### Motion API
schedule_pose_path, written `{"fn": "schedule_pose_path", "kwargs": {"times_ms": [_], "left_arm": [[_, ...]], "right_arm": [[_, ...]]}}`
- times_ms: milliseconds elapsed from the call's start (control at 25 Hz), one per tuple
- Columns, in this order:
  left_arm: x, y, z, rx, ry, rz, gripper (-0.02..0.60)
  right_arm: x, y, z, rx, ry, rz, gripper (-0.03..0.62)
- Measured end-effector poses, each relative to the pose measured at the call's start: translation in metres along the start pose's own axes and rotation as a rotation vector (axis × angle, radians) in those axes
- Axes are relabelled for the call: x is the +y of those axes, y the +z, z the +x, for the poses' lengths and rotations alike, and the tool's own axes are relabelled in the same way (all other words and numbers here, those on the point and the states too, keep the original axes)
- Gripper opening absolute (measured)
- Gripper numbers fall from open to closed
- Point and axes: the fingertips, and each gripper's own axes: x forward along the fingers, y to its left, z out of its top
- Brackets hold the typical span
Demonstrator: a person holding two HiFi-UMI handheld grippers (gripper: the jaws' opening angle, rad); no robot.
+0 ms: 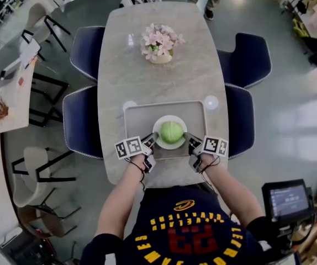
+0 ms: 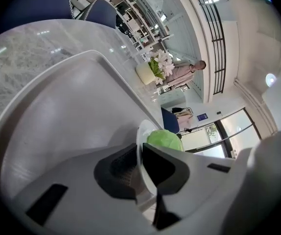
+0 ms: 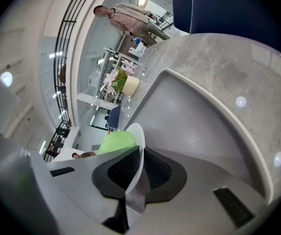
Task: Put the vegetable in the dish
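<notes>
A round green cabbage (image 1: 171, 131) rests in a white dish (image 1: 160, 142) that lies on a grey tray (image 1: 136, 116) on the marble table (image 1: 131, 70). My left gripper (image 1: 151, 142) is shut on the dish's left rim and my right gripper (image 1: 190, 141) is shut on its right rim. In the left gripper view the dish (image 2: 143, 151) runs edge-on between the black pads (image 2: 121, 168), with the cabbage (image 2: 165, 140) behind. The right gripper view shows the dish (image 3: 136, 153) pinched between the pads (image 3: 157, 170) and the cabbage (image 3: 117, 143) just past them.
A pot of pink flowers (image 1: 160, 43) stands at the table's far middle. Dark blue chairs (image 1: 84, 120) flank both long sides. Two small round white discs (image 1: 211, 101) lie beside the tray's far corners. A person (image 3: 123, 16) stands far off.
</notes>
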Motion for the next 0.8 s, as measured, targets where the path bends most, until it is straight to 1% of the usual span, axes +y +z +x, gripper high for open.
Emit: {"fn": "schedule_pose_path", "kwargs": {"times_ms": [160,440,680,800], "left_arm": [[0.007,-0.003,0.003,0.019,0.050,0.009,0.032],[0.014,-0.006,0.006,0.050,0.132,0.066,0.041],[0.021,-0.009,0.008,0.075,0.210,0.117,0.049],[0.022,-0.009,0.008,0.077,0.229,0.128,0.049]], "right_arm": [[-0.003,-0.001,0.001,0.007,-0.030,-0.009,0.023],[-0.008,-0.003,0.005,0.054,-0.104,-0.069,0.023],[-0.012,-0.004,0.007,0.089,-0.142,-0.117,0.024],[-0.013,-0.004,0.008,0.096,-0.154,-0.132,0.025]]}}
